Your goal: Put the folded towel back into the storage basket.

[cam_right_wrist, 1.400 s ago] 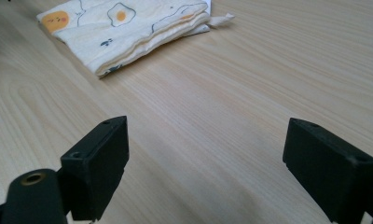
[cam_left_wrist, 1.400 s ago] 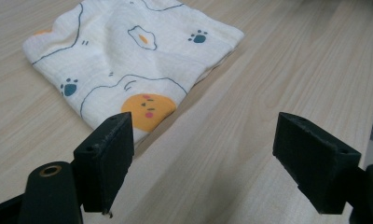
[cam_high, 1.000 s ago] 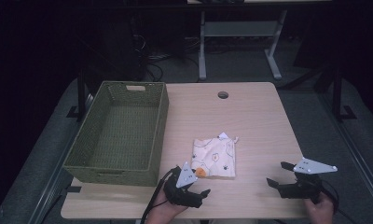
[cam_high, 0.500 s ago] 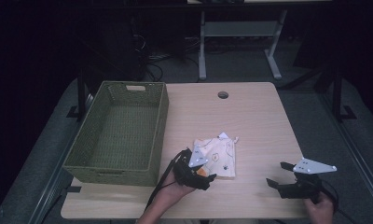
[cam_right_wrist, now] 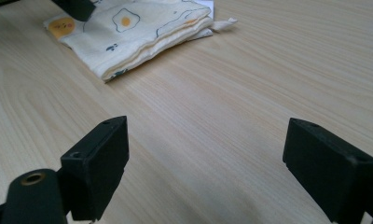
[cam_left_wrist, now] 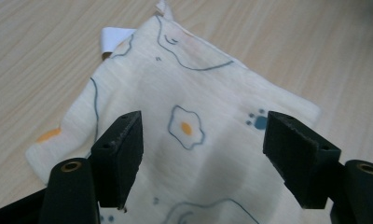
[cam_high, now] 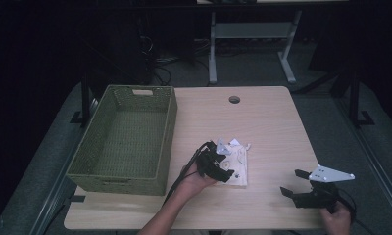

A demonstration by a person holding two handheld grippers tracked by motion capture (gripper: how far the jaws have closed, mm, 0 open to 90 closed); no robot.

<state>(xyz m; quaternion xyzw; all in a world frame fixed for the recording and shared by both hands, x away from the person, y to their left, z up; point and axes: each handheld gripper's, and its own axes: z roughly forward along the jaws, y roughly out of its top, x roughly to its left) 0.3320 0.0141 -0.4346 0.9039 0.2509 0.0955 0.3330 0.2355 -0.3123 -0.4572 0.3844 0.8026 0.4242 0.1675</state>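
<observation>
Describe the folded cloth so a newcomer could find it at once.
On the wooden table, look right of the green woven basket, near the front edge. The folded cloth lies flat under the open left gripper. It is cream, printed with fried eggs and blue paw prints.

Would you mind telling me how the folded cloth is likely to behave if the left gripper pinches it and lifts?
The cloth looks thin and soft, so it will probably droop and sag. Its stacked layers, seen at the edge, may unfold. It seems light, so the open left gripper should lift it easily.
</observation>
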